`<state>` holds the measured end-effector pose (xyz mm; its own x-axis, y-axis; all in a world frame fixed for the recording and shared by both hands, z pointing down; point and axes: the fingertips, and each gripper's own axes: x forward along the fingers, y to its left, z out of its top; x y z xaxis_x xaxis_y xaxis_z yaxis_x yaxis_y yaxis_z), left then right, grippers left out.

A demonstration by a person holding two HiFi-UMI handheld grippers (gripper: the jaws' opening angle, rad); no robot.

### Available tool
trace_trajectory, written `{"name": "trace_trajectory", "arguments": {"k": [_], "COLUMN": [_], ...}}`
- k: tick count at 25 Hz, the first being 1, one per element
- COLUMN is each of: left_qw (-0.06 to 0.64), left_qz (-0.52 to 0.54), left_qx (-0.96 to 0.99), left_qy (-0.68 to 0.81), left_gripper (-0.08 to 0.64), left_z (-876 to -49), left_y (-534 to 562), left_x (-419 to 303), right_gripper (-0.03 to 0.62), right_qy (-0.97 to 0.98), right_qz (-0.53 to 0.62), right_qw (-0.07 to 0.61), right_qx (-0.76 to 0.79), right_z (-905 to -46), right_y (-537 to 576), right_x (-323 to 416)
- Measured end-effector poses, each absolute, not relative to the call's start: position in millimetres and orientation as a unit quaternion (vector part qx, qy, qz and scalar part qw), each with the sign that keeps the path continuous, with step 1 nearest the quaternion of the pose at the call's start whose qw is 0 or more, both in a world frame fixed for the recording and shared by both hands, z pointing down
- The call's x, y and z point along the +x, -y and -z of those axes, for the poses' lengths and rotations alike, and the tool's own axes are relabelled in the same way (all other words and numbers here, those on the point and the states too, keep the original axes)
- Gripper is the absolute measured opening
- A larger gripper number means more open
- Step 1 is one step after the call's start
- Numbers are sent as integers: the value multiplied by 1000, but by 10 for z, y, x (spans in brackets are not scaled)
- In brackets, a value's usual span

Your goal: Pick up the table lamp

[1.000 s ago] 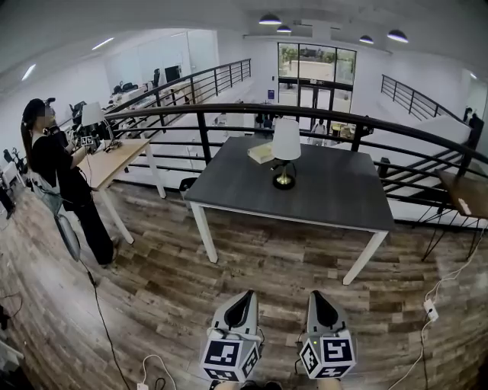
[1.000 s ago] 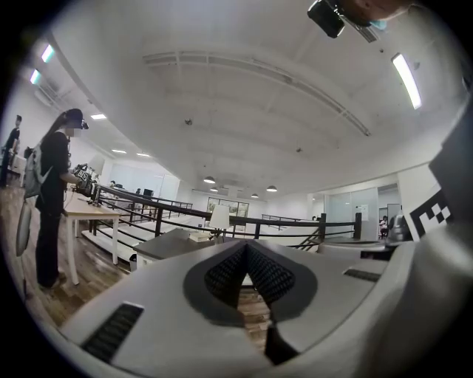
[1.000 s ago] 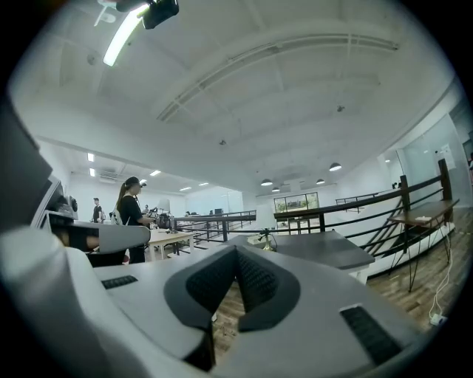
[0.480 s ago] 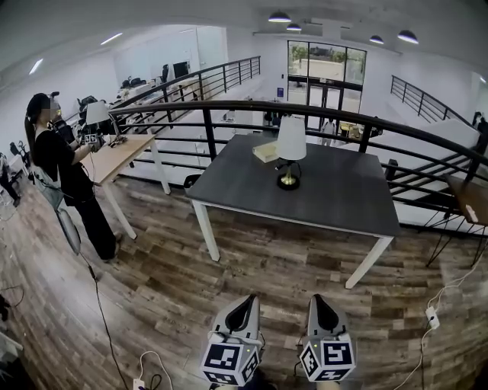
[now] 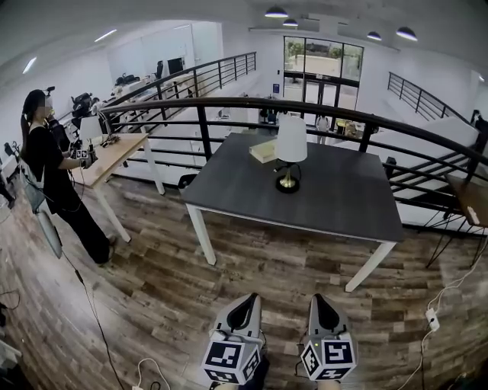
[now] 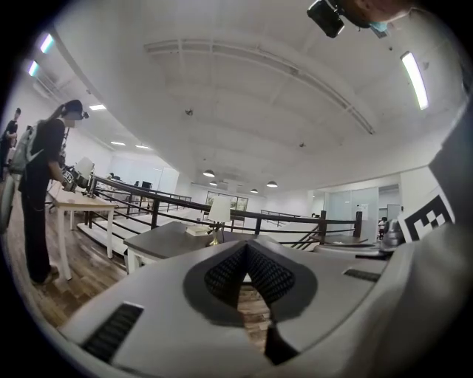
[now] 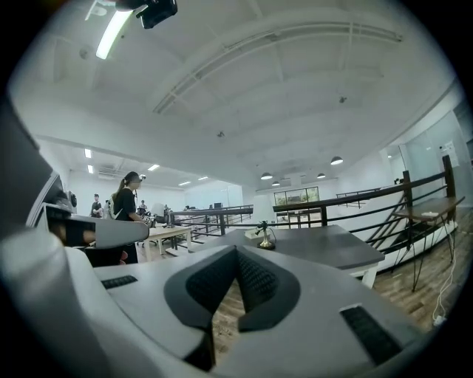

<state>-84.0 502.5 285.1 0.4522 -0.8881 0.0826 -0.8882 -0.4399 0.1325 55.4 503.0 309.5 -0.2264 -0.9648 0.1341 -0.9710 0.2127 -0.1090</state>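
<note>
The left hand-held gripper [image 5: 245, 302] and right hand-held gripper [image 5: 317, 302], both closed and empty, should open before reaching the table lamp [image 5: 290, 156] near the surface's [image 5: 335, 194] far edge.

Light: bright, even.
Sources: round black ceiling lamps [image 5: 276, 12]; long fluorescent ceiling strip [image 6: 414, 70]; daylight through tall glazed far doors [image 5: 320, 65].
Shadows: faint, under dark grey rectangular table [image 5: 343, 206].
Distortion: strong fisheye bending, black corners.
Glare: white-shaded brass table lamp [image 7: 266, 244], shade washed out in right gripper view.

The grey plastic left gripper [image 5: 245, 298] and the grey plastic right gripper [image 5: 316, 298] were held side by side, pointing forward roughly level, each with jaws pressed together.
</note>
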Motion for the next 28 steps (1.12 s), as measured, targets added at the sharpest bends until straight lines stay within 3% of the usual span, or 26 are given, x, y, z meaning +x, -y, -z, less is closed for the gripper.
{"name": "trace_trajectory", "arguments": {"k": [19, 28], "left_qw": [89, 98], "left_qz": [-5, -2], "left_qx": [862, 870], "left_qy": [499, 484], "left_gripper": [8, 8], "left_z": [-2851, -2930], "left_y": [-2855, -2316], "left_x": [-1022, -1019], "right_gripper": [-2, -2], "right_qy": [749, 739], "right_qz": [-84, -81], "right_qw": [23, 26], "right_qx": [656, 668], "right_z": [-3071, -3103], "right_y": [-2964, -2506], "right_x": [448, 416]}}
